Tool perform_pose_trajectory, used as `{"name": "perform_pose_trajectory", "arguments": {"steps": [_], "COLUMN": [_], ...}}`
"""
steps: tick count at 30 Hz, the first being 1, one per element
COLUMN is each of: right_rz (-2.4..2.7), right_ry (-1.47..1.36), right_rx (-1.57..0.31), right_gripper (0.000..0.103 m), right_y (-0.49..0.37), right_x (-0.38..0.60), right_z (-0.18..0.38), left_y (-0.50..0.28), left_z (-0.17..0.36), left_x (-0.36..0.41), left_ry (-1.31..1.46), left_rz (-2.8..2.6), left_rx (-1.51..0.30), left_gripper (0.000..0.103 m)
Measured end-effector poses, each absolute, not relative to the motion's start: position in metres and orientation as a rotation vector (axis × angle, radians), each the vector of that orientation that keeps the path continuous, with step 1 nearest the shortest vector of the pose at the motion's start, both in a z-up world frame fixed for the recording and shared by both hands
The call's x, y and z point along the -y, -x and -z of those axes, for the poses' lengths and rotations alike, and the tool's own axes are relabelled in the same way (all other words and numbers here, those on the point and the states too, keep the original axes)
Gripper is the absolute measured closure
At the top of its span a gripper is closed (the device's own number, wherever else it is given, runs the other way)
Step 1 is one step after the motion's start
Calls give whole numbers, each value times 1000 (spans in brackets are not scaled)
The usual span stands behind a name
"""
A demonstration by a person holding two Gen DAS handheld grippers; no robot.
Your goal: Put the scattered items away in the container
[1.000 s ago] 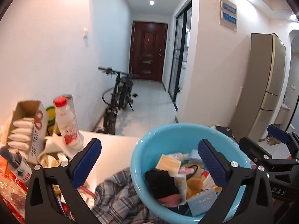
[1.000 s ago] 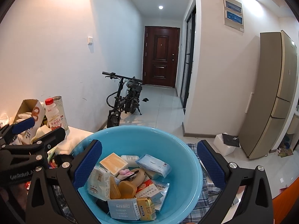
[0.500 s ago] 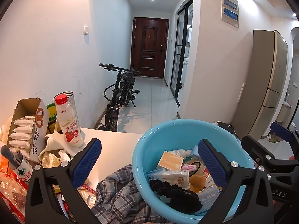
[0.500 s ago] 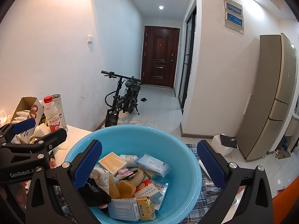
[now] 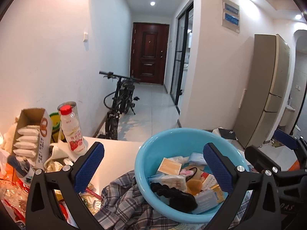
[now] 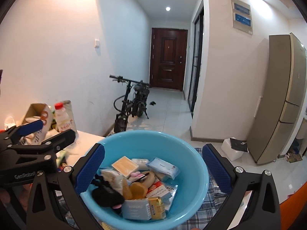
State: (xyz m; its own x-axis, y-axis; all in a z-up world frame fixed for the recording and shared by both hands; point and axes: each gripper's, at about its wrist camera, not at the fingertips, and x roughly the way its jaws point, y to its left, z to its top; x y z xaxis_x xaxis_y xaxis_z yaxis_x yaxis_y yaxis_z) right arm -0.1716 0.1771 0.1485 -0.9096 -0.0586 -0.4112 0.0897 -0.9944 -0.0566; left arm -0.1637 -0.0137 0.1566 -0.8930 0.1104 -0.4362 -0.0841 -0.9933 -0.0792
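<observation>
A light blue basin (image 5: 172, 140) stands on a plaid cloth (image 5: 119, 197) and holds several small packets, a soap bar and a black hair brush (image 5: 172, 193). The basin also shows in the right wrist view (image 6: 153, 141), with the black brush (image 6: 105, 193) at its left side. My left gripper (image 5: 153, 164) is open and empty, just above and left of the basin. My right gripper (image 6: 152, 166) is open and empty over the basin. The left gripper shows in the right wrist view (image 6: 34, 134), at the basin's left.
At the table's left stand a red-capped drink bottle (image 5: 72, 132), an open cardboard box of white packets (image 5: 28, 132) and a heap of wrappers (image 5: 11, 187). Beyond the table are a bicycle (image 5: 119, 103), a hallway door and a fridge (image 5: 268, 95).
The black brush has dropped from between the left gripper's fingers into the basin. The left gripper has pulled back and up a little. The right gripper has barely moved.
</observation>
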Motion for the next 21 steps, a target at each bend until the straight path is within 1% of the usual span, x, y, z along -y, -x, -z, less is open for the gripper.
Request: {"name": "perform_pose_trajectory", "arguments": {"steps": [3,7,13,16,21], "right_rz": [3034,3066,3085,3075,3062], "right_ry": [-610,-589,-501,-461,-441], "right_rx": [-123,-67,-63,-59,-111], "right_gripper": [0,0,0,0,0], "right_y": [151,124,82,56,11], "right_x": [-179,-191,-197,-194,-178], "right_z": [-155,-163,-169,-163,-134], "left_y": [147,116,82,61,16], "left_z": [-166,-180,-187,-180,-146], "left_x": [2,-14,-17,-11,-3], "left_ry": [660,495,486,508,508], "left_rz": [-3001,-3043,-3057,-3039,-3107], "left_rx": [6,-107,-130,-154,-221], "left_gripper": [1,1,1,1,1]}}
